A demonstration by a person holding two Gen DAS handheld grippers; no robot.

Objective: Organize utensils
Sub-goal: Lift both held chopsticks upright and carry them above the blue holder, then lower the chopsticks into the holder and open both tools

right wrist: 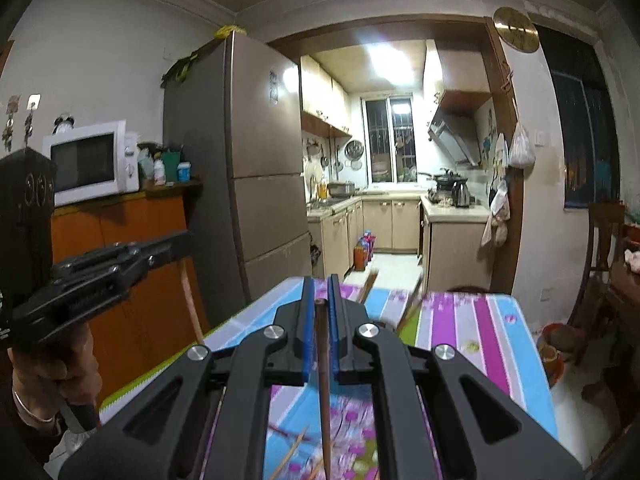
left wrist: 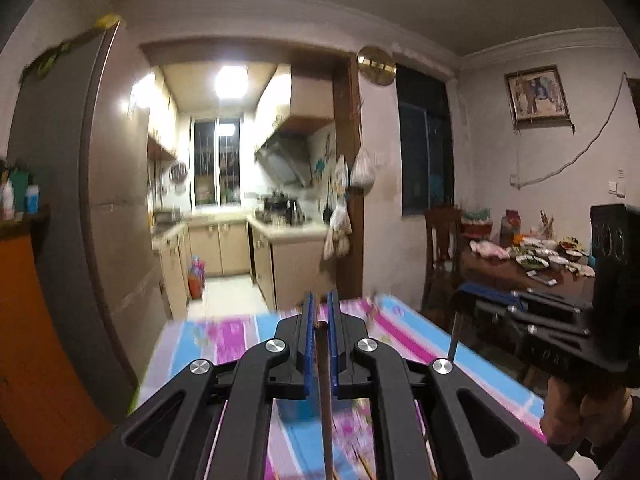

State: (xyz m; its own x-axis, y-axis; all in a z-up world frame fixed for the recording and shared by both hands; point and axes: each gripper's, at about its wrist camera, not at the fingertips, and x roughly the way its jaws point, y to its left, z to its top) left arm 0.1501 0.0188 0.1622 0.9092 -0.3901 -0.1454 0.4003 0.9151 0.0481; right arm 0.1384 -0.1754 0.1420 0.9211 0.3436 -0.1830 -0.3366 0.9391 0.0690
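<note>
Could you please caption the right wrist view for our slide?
Right tool gripping a brown chopstick above the striped tablecloth.

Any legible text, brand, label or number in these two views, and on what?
None can be read.
Fridge door sticker: too blurred.
Round gold wall plaque: dark marks, unreadable.
Microwave: no legible brand.
Framed picture: no readable text.

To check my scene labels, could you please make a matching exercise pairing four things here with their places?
Things:
1. microwave
2. kettle
3. white bag
4. chopstick

Places:
a. hanging on the door frame
b. between the right tongs
c. on the orange cabinet
d. on the kitchen counter

Pairs: 1-c, 2-d, 3-a, 4-b
</note>
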